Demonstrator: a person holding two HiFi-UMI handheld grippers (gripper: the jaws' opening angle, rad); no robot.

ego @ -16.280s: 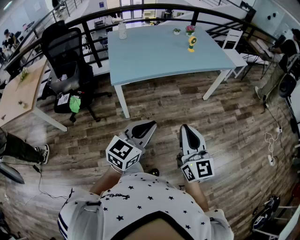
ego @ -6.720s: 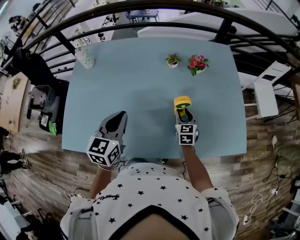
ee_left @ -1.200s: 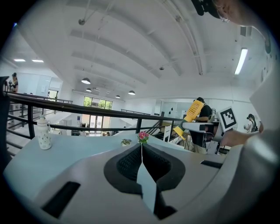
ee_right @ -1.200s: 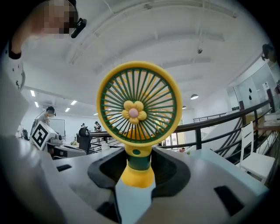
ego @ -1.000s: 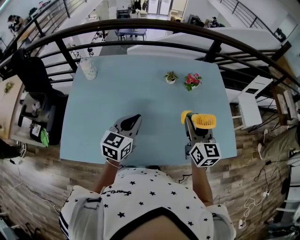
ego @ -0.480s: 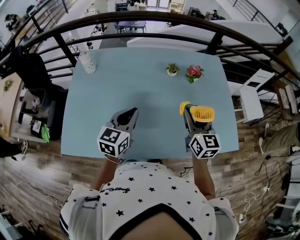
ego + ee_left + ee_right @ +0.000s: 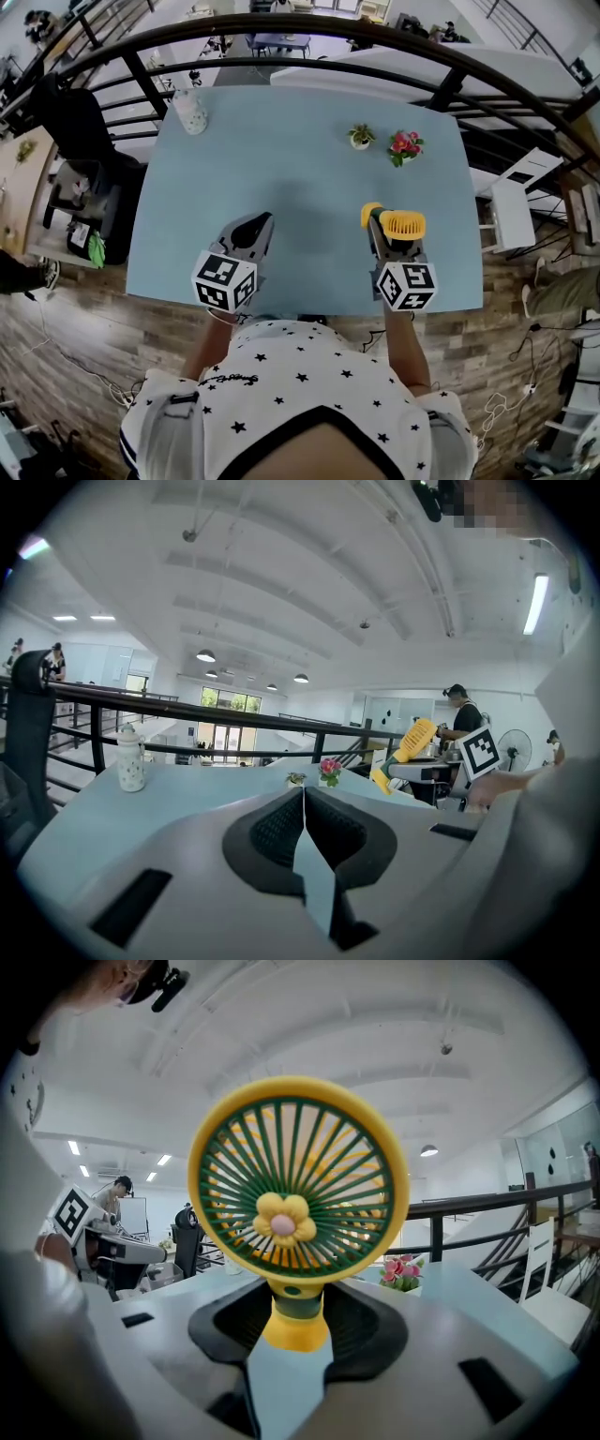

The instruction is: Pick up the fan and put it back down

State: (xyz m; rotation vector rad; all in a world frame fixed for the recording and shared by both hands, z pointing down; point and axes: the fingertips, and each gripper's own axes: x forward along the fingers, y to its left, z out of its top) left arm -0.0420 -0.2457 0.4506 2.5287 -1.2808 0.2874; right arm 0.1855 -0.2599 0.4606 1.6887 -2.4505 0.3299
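White bottle (image 7: 192,112) stands at the far left corner of the table (image 7: 309,178). Left gripper (image 7: 253,223) hovers over the near edge, jaws pressed together, nothing between them. Right gripper (image 7: 377,225) is clamped on the stem of the yellow fan (image 7: 403,226), over the table's near right part. Small plant (image 7: 359,137) and pink flowers (image 7: 406,145) stand beyond it.

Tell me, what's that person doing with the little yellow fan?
A person stands at a light blue table with a gripper in each hand. The right gripper has its jaws closed on the fan just under its round head and holds it tilted over the table's near edge. The left gripper is shut and holds nothing. A bottle, a small plant and pink flowers stand at the far side.
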